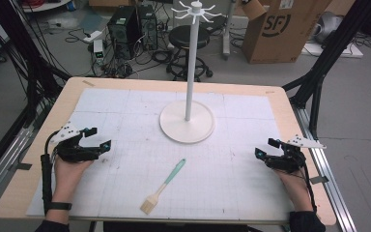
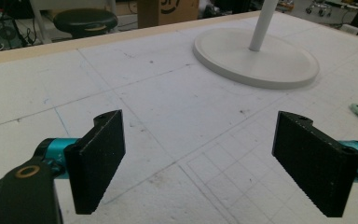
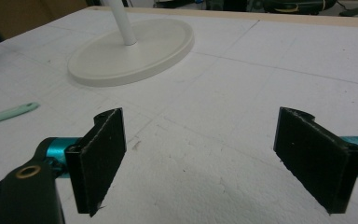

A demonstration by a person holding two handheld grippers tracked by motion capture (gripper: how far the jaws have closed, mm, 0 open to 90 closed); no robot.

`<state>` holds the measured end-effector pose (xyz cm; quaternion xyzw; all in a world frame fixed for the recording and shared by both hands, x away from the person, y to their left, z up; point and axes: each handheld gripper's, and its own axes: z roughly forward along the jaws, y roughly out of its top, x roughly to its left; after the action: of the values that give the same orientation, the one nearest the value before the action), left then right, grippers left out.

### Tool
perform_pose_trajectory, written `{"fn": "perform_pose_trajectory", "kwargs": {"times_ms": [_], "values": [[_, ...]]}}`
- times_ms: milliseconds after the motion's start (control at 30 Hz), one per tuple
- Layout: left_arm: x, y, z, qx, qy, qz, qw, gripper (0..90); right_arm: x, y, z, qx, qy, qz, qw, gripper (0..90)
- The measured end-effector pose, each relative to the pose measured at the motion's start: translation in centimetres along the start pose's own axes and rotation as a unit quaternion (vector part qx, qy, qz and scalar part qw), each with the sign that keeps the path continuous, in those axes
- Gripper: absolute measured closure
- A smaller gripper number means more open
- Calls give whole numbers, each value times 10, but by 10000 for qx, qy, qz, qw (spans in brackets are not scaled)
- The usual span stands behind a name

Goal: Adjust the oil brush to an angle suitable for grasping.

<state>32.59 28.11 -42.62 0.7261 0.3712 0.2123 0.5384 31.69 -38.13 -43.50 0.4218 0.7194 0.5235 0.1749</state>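
Black, ridged pads are seen set wide apart on the left tool (image 1: 97,137), with nothing held between them; the right tool (image 1: 265,147) is likewise spread wide and empty, as is shown in each gripper view by bare white surface between the jaws. Both tools are held low over the near corners of the table (image 1: 38,145), the left at the left edge of the white gridded mat (image 1: 125,106), the right at its right edge, each carried by a hand whose forearm enters from below. Between them, well apart from either, a pastry brush (image 1: 163,186) with a mint-green handle and pale bristles is laid flat on the mat, its bristles toward the near edge and its handle angled away toward the stand. Beyond the brush, a white hanging stand (image 1: 190,63) is placed upright on its round base (image 1: 187,123), with a ring of hooks (image 1: 196,11) at the top of the pole. No step on the brush is judged to be begun: it lies untouched. A reach toward the handle is judged to be called for next, with the jaws brought down astride it and closed, probably so that the brush can be lifted toward a hook.
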Motion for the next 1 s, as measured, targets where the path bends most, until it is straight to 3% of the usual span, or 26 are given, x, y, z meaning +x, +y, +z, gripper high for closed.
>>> {"fn": "perform_pose_trajectory", "kwargs": {"times_ms": [1000], "values": [[-4, 2, -5, 14, -122, -1, 9999, 171, -1, 4, -1, -123, -19, 71, 9999, 162]]}}
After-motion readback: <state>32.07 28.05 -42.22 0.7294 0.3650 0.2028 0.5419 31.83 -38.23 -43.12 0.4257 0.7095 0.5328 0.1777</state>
